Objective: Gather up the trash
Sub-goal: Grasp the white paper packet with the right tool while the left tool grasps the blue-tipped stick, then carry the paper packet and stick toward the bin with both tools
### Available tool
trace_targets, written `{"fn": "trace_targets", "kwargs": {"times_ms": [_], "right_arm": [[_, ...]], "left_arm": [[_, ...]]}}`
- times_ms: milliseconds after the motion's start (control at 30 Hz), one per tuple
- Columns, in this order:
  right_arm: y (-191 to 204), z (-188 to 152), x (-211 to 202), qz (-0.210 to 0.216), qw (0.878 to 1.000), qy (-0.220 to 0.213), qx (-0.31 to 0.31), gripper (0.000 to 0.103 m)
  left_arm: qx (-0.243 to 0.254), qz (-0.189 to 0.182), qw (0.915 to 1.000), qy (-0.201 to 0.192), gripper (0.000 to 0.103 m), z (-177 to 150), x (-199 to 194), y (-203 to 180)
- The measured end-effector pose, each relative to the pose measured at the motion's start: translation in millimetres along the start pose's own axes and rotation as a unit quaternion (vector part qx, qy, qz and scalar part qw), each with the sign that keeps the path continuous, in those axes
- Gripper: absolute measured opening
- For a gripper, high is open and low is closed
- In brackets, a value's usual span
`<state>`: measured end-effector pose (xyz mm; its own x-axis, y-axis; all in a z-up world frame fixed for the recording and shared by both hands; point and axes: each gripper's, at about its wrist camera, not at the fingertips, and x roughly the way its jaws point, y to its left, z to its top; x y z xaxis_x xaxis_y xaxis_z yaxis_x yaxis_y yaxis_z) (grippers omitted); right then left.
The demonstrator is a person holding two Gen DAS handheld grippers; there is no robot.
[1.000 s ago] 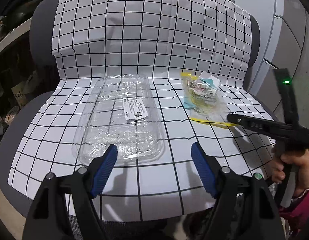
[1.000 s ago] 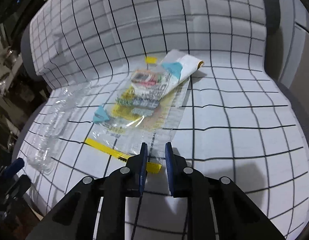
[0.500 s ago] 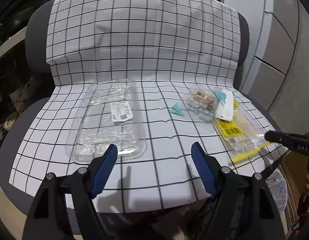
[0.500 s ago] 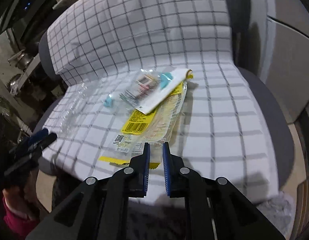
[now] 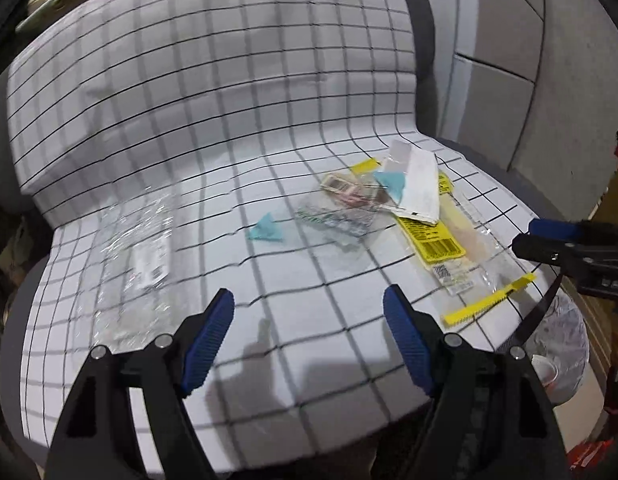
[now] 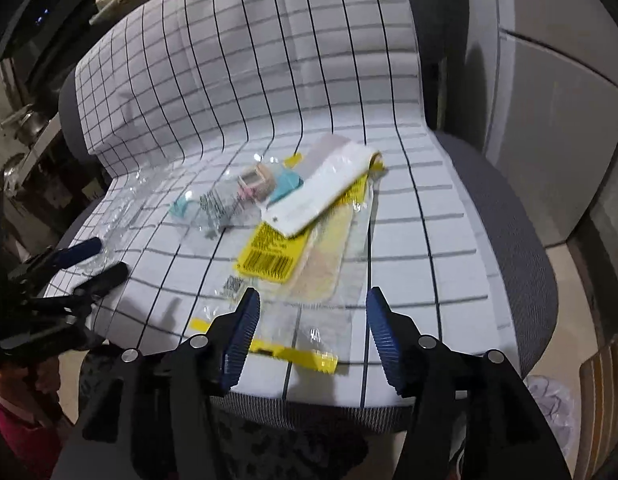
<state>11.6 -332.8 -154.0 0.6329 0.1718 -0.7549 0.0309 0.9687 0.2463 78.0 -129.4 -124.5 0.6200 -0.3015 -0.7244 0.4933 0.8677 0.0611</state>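
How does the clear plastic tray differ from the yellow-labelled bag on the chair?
The clear plastic tray is a stiff, moulded shell with one small white label; the yellow-labelled bag is a flat, limp pouch with yellow print. The tray lies alone; the bag lies partly under other wrappers. Both are transparent, rest on the checked cloth, and are ungripped.

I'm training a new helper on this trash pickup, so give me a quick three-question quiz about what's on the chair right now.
1. True or false: the right claw is shut on the yellow-strip bag.
2. Which lies nearest the left claw? A: clear tray; B: white paper; C: blue scrap.
3. Fill in: beside the chair, on the floor, stands a bin lined with a clear ____.

Key:
1. False: both claws are open, and the right one only straddles the bag's near end.
2. A.
3. Bag.
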Motion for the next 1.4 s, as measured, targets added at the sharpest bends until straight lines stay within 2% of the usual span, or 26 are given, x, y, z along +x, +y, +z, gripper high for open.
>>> {"fn": "trace_targets", "kwargs": {"times_ms": [233,500,600,700,733,767,833,867,967,1067,1167,1233,1300,1400], "right_arm": [[-2,9,-3,0.024,1.000,-0.014,0.010,0.057],[-13,14,1,0.028,0.999,-0.020,0.024,0.057],[-18,13,2,0.027,0.999,-0.020,0.030,0.057],[-22,12,2,0.025,0.999,-0.020,0.035,0.057],[-23,12,0,0.023,0.999,-0.021,0.035,0.057],[-23,11,-1,0.022,0.999,-0.022,0.035,0.057],[-23,10,-4,0.018,0.999,-0.025,0.033,0.057],[-23,10,-6,0.017,0.999,-0.026,0.033,0.057],[-20,12,-8,0.014,0.999,-0.031,0.029,0.057],[-11,17,-6,0.012,0.999,-0.034,0.020,0.057],[2,25,3,0.004,0.999,-0.038,0.009,0.057],[9,32,15,-0.001,0.999,-0.039,0.005,0.056],[11,38,31,-0.010,0.999,-0.031,0.008,0.039],[7,43,58,-0.012,0.999,-0.008,0.031,0.029]], "left_arm": [[0.062,0.017,0.9978,0.015,0.075,21,37,-26],[0.125,0.043,0.9898,0.052,0.074,29,75,-42],[0.133,0.044,0.9889,0.050,0.072,34,79,-46],[0.133,0.041,0.9889,0.053,0.053,40,85,-49],[0.132,0.040,0.9890,0.054,0.042,41,87,-49],[0.129,0.038,0.9894,0.055,0.026,43,88,-49],[0.114,0.037,0.9913,0.054,0.009,44,86,-44],[0.104,0.035,0.9928,0.047,0.005,45,82,-42],[0.056,0.008,0.9983,0.015,0.002,49,57,-29],[-0.004,-0.029,0.9994,-0.021,0.002,52,21,-12],[-0.059,-0.067,0.9942,-0.061,0.001,50,-14,6],[-0.088,-0.092,0.9891,-0.074,0.001,45,-28,16],[-0.112,-0.117,0.9838,-0.077,0.001,38,-35,26],[-0.131,-0.149,0.9779,-0.066,0.001,27,-35,33]]}}
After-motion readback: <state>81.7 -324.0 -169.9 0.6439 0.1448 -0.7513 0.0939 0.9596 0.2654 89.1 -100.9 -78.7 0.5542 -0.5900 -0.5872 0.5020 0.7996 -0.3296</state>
